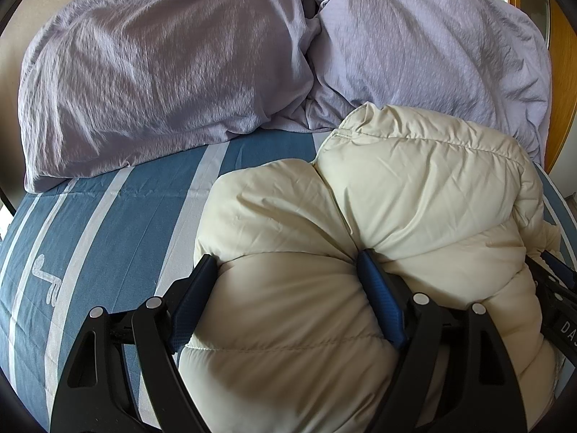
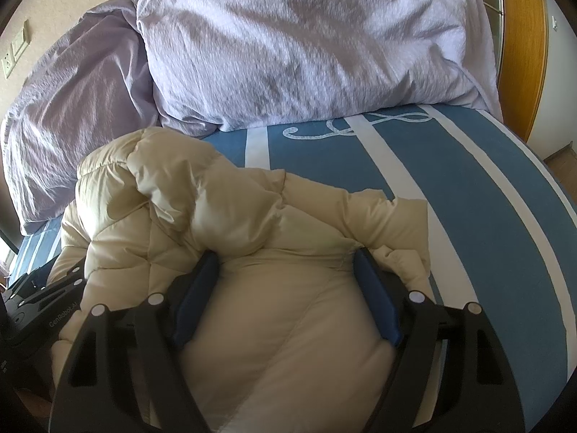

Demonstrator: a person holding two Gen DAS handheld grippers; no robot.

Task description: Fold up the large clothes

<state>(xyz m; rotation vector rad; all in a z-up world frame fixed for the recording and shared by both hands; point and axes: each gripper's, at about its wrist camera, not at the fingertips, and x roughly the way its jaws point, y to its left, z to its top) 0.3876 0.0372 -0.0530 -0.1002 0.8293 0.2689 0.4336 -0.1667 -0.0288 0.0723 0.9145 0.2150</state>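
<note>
Both tongs clamp the puffy cream jacket [image 1: 414, 195] on a blue-striped bedspread [image 1: 108, 238] below lilac pillows [image 1: 162, 79].

Puffy quilted cream jacket [image 1: 414, 198], smooth faint sheen; crinkled matt lilac pillows [image 1: 162, 72]

A bed [image 1: 119, 223] covered in a blue sheet with pale stripes (a looping white rope motif is stitched near its far end) carries a cream quilted puffer jacket [image 1: 414, 202], bunched up in thick folds on the sheet. Two crumpled lilac pillows [image 1: 162, 72] lie side by side at the head of the bed, touching each other, and the jacket's far edge reaches just up to the right-hand pillow [image 1: 432, 43].
</note>
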